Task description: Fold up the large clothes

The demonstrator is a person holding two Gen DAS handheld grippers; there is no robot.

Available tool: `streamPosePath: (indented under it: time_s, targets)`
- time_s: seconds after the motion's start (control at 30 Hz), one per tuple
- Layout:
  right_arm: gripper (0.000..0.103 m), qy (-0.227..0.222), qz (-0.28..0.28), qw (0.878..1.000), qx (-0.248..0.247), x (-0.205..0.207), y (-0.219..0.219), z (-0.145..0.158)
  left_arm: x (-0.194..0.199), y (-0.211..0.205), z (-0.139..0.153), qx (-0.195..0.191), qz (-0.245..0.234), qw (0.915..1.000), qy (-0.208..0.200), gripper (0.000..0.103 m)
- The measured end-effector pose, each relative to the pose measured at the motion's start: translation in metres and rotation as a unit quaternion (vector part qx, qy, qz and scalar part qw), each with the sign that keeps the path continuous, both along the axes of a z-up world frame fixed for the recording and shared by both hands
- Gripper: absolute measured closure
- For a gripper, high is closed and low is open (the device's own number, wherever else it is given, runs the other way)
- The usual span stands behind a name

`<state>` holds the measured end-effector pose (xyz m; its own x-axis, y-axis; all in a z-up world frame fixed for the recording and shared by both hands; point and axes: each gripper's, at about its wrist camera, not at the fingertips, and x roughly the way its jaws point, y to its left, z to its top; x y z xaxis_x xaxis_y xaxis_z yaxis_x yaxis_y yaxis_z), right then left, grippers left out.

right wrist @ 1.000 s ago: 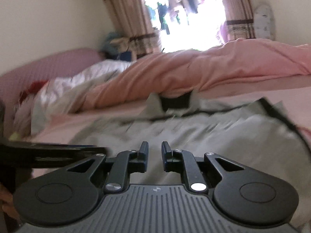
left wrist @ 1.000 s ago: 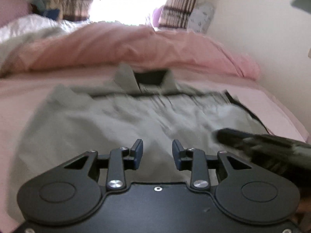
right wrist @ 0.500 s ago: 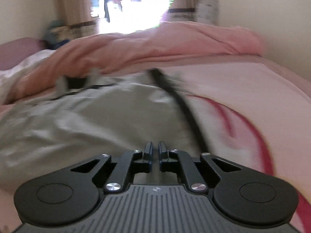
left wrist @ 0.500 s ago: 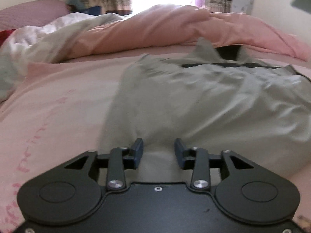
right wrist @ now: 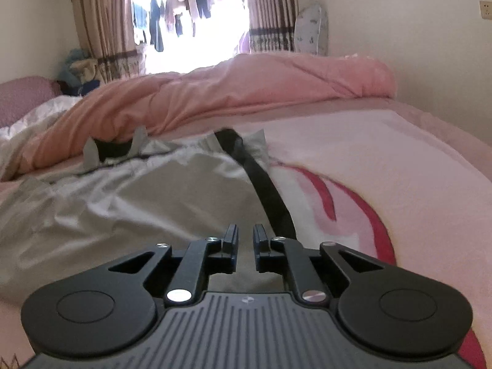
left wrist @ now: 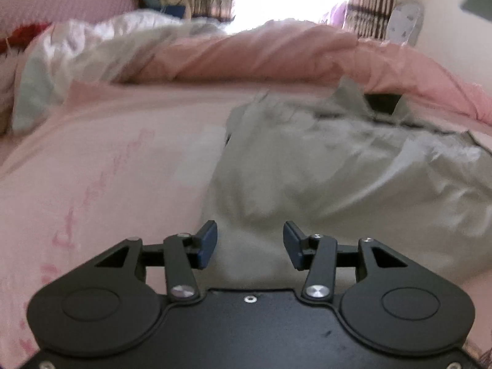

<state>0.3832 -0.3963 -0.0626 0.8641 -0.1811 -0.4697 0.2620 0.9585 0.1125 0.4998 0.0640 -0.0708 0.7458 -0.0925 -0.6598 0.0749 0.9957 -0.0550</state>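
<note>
A large grey-green collared garment (left wrist: 338, 178) with black trim lies spread on the pink bed sheet (left wrist: 101, 178), collar toward the far side. My left gripper (left wrist: 249, 240) is open, low over the garment's near left corner, cloth between its fingers but not pinched. In the right wrist view the same garment (right wrist: 147, 203) fills the left half, with a black strip (right wrist: 264, 190) along its right edge. My right gripper (right wrist: 245, 240) is open by a narrow gap over the near right edge, just left of the strip, holding nothing.
A rolled pink duvet (right wrist: 246, 89) lies across the bed behind the collar, with white and grey bedding (left wrist: 80, 49) bunched at the far left. A wall (right wrist: 430, 46) runs close along the bed's right side. Curtains and a bright window (right wrist: 190, 18) are beyond.
Both grippers have swung apart, the left toward the garment's left corner and the right toward its right edge. The left jaws have opened wider; the right jaws have opened slightly.
</note>
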Motion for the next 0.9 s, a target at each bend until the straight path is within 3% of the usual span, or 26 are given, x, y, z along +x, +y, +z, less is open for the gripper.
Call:
streamPosePath:
  time_s: [0.07,0.13,0.23,0.3,0.37,0.43,0.57,0.67,0.77,0.9]
  targets:
    - [0.092,0.016,-0.004,1.0,0.005,0.004,-0.005,-0.014,-0.001,0.006,-0.015,-0.003,0.008,0.9999,0.011,0.052]
    - [0.093,0.005,0.001,1.0,-0.004,0.004,-0.007,-0.024,-0.004,0.009,-0.021,-0.009,0.004,0.9999,-0.007,0.052]
    - [0.093,0.016,-0.01,1.0,-0.024,0.006,0.001,-0.019,-0.002,0.008,-0.019,-0.014,0.008,0.9999,-0.001,0.052]
    - [0.088,0.016,-0.021,0.999,-0.029,0.006,0.014,-0.005,-0.004,0.009,-0.012,-0.016,0.019,0.9997,0.005,0.059]
    - [0.087,-0.017,0.008,1.0,-0.025,0.002,0.037,0.01,-0.008,0.002,0.005,-0.025,0.018,0.9994,-0.017,0.058]
    - [0.087,-0.041,0.043,0.998,-0.018,0.004,0.065,0.025,-0.008,-0.018,0.022,-0.04,-0.015,0.9985,-0.036,0.056]
    - [0.087,-0.059,0.111,0.992,-0.024,0.023,0.128,0.037,-0.001,-0.079,0.034,-0.018,-0.072,0.9959,-0.052,0.053]
    - [0.087,-0.037,0.125,0.991,-0.025,0.046,0.158,0.023,0.002,-0.121,0.019,0.006,-0.089,0.995,-0.045,0.053]
    - [0.088,0.013,0.103,0.994,-0.026,0.066,0.171,-0.005,0.01,-0.143,-0.009,0.027,-0.094,0.9951,-0.014,0.053]
    - [0.088,-0.006,0.1,0.992,-0.079,0.062,0.178,-0.02,0.009,-0.141,-0.017,0.034,-0.102,0.9938,-0.031,0.05]
